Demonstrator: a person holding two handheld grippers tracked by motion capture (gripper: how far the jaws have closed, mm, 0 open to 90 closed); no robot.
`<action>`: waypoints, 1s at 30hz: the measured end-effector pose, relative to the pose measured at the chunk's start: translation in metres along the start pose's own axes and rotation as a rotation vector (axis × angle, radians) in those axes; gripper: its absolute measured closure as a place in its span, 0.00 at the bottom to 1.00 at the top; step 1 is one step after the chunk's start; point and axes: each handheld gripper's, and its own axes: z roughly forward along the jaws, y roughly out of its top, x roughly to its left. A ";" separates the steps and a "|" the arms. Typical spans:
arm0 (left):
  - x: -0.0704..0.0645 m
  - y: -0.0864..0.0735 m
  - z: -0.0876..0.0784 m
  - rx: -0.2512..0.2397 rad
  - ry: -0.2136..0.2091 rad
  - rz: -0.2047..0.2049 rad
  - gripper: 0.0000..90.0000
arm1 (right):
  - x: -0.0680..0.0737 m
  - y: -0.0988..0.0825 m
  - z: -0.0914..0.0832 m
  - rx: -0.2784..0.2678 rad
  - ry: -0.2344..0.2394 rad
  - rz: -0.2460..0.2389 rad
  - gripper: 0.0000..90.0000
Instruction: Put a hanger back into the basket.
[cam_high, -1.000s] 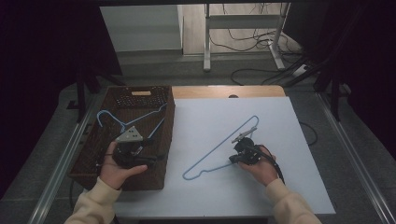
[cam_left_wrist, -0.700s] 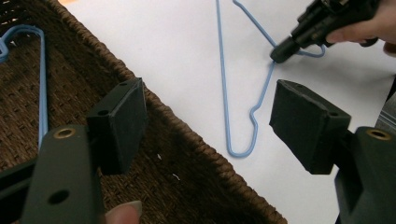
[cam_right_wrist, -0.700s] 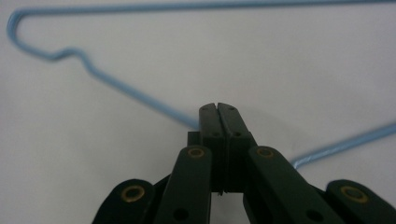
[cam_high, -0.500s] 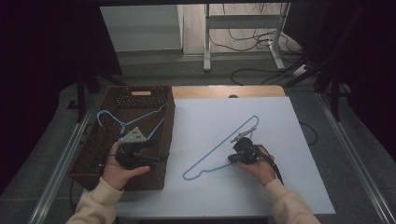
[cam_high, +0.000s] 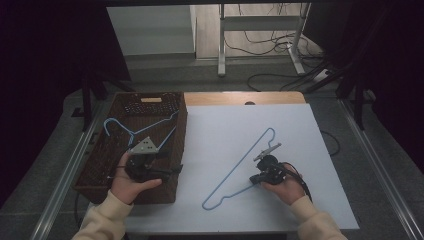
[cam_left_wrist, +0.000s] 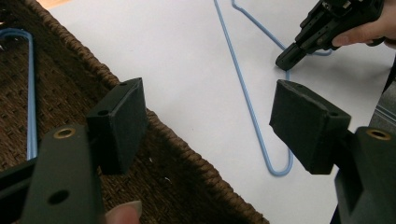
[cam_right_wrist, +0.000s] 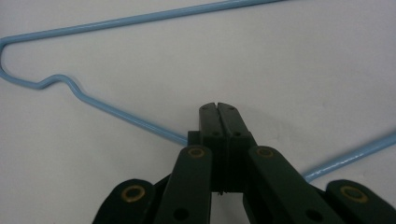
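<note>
A basket (cam_high: 100, 170) is being seen at the left edge of the table (cam_high: 320, 200), with one wire hanger (cam_high: 131, 131) lying inside it. A second hanger (cam_high: 239, 170) is lying flat on the table surface to the right of the basket, running diagonally. The left gripper (cam_high: 172, 170) is being held over the basket's near right part, behind that hanger in the basket. The right gripper (cam_high: 256, 179) is being held at the table hanger's right side, touching its wire.
</note>
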 end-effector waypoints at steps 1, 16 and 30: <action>0.000 0.000 0.000 0.001 0.000 0.001 0.30 | 0.000 0.000 0.000 0.000 0.002 -0.001 1.00; -0.003 0.003 0.002 -0.001 -0.004 0.006 0.30 | -0.059 0.038 -0.001 -0.084 -0.191 0.034 1.00; -0.004 0.003 0.005 0.004 -0.018 0.015 0.30 | -0.100 0.014 -0.019 -0.018 -0.343 0.157 1.00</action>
